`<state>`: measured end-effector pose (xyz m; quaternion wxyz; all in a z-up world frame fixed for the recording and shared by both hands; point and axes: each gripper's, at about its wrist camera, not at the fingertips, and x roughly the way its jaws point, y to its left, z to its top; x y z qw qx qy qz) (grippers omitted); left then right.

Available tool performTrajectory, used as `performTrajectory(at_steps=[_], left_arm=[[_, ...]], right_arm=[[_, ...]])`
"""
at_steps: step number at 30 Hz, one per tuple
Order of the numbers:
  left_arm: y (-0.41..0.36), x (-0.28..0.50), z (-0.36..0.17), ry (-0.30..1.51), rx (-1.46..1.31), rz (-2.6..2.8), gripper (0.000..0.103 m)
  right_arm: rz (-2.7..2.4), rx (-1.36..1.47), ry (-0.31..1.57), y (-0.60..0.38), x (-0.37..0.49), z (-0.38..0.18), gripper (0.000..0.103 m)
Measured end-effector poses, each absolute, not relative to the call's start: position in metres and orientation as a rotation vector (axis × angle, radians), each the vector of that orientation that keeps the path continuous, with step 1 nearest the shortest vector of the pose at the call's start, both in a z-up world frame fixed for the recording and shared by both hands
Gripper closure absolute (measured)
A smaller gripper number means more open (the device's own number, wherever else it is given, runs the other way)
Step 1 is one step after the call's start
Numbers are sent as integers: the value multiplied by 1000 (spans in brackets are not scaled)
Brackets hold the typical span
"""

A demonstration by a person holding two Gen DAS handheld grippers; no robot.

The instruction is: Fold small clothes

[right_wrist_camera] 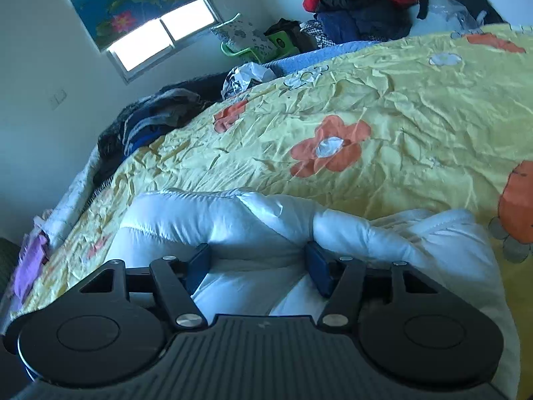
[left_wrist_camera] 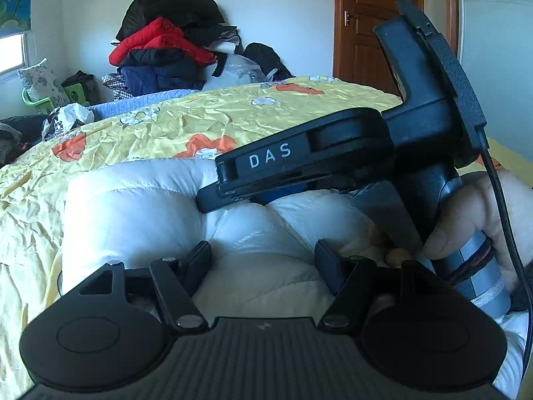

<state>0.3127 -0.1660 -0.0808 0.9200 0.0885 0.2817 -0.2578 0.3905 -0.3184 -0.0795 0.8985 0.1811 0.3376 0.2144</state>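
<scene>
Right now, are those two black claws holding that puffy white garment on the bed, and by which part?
Both straddle folds of the puffy white quilted garment: left gripper, right gripper. Whether their pads actually pinch it cannot be told.

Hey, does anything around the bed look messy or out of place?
Yes. A heap of red, black and navy jackets towers unfolded behind the yellow flowered bedspread, and dark clothes lie crumpled at its edge. The white puffy jacket shows no damage.
</scene>
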Motion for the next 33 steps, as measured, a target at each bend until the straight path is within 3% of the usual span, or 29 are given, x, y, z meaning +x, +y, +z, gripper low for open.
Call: performTrajectory(at_steps=[17,24,28,30,33], left_arm=[[-165,316,-86,574,147,-537,35],[-152,279,-63,464,146,-463,31],[-116,249,-38,318,80,-447,10],[-110,257,-34,326,117,-438,9],[-122,283,-42,438,204,-437,9]], right_arm=[[442,396,688,-320,394,-84,44],[436,446,693,-328,387,-73,41],[389,704,685,-361,373,-55,29],[407,750,640,-364,368,-38,27],[503,729,615,-345,377,-12,10]])
